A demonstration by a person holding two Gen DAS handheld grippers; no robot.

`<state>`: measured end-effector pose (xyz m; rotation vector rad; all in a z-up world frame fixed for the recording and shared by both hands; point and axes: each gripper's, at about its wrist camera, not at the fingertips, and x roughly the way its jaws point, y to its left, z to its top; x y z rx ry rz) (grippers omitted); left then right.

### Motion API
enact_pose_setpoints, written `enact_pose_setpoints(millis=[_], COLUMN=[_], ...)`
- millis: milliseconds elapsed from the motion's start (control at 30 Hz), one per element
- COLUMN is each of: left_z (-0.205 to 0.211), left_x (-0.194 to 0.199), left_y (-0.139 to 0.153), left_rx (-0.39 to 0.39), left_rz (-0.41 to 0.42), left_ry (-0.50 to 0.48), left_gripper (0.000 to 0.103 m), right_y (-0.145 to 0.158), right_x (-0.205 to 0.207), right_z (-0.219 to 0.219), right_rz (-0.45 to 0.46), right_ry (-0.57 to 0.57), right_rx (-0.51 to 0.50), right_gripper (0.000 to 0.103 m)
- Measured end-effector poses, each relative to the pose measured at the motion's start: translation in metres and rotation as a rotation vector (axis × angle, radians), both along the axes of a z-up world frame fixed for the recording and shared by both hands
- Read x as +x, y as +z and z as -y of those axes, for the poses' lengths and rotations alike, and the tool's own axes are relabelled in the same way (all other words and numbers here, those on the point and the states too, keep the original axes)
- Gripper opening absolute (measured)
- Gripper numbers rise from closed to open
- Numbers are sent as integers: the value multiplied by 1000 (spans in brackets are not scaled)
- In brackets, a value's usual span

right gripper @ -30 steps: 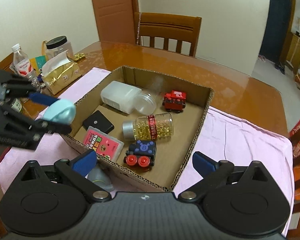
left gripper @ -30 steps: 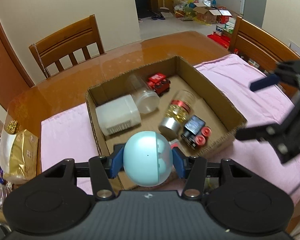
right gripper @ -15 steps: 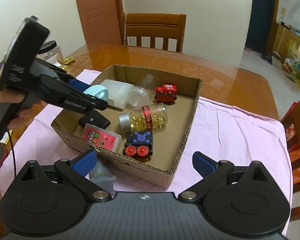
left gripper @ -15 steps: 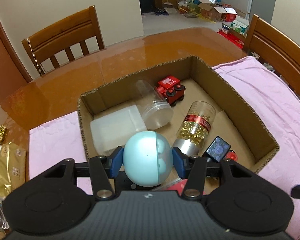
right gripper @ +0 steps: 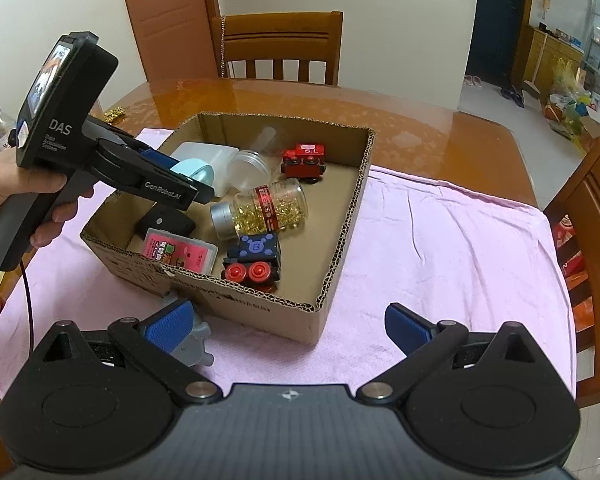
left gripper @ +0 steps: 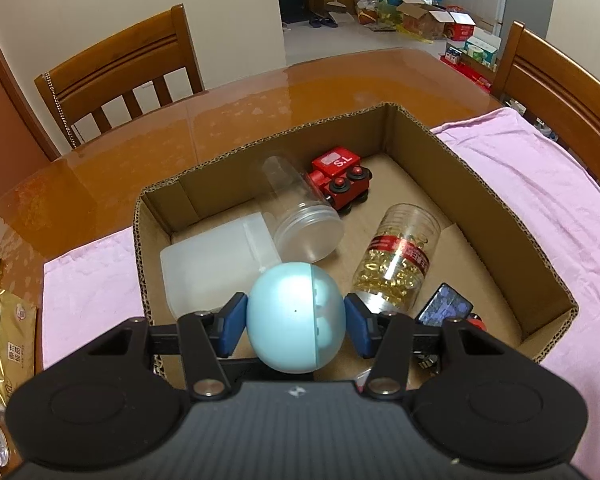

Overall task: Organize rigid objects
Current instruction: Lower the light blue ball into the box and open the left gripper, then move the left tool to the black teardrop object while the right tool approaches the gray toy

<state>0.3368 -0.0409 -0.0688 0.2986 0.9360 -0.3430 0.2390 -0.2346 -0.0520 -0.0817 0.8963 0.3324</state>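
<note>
One pale blue egg-shaped capsule [left gripper: 296,317], smooth with a seam, is clamped between the blue pads of the left hand-held gripper [left gripper: 296,326], above the near corner of the cardboard box [left gripper: 476,184]. Ahead of it in the box are seen a white container [left gripper: 216,260], clear jar [left gripper: 300,216], capsule bottle [left gripper: 398,256] and red toy train [left gripper: 342,176]. The right hand-held gripper [right gripper: 290,326] is held open, beside a grey object [right gripper: 194,344] on the pink cloth [right gripper: 440,248].
</note>
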Motion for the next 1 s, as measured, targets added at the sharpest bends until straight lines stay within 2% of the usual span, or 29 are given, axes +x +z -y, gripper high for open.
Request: enact_pose_setpoints(millis=[100, 133, 667, 1000], left_z=[1, 0, -17, -37], left_x=[-4, -5, -41, -81], left_y=[4, 6, 37, 51], left_rx=[2, -2, -13, -19], left_rz=[21, 31, 87, 121], left_ry=[6, 14, 47, 121], left_gripper=[89, 93, 96, 96], right_y=[0, -1, -3, -10], right_x=[-1, -1, -5, -12], right_z=[0, 0, -6, -13], right_rz=[0, -1, -9, -28], right_ry=[-1, -3, 1, 4], right_rx=[1, 0, 8, 14], right_gripper=[103, 103, 103, 103])
